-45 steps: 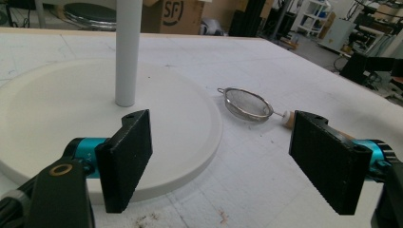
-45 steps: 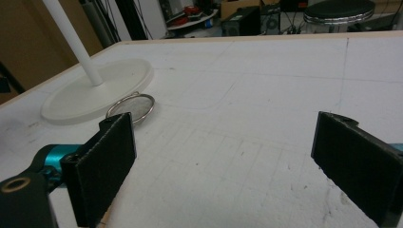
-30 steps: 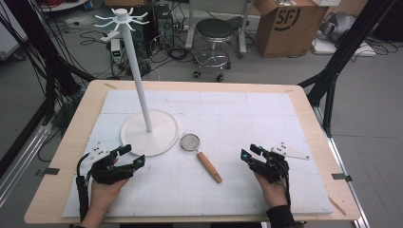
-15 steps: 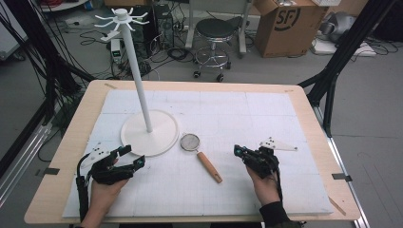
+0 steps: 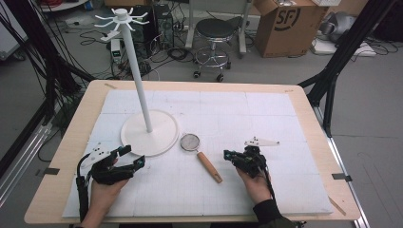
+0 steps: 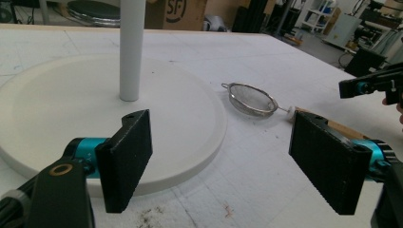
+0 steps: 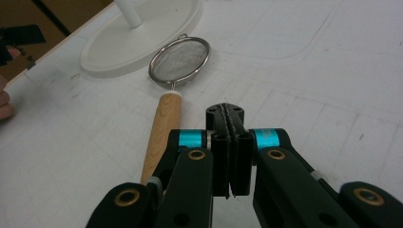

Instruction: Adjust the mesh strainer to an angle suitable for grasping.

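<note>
Hiding the strainer's (image 7: 179, 61) handle end, the right tool (image 7: 230, 123) is closed empty; left tool (image 6: 228, 161) gapes.

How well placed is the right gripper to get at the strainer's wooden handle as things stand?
Probably well placed, though not yet ready to grip. The right gripper sits just beside the wooden handle of the strainer, with bare mat between them. Its jaws are shut on nothing, so they would have to open first.

open mat (image 5: 266, 190) — stand base (image 5: 164, 137) left
</note>
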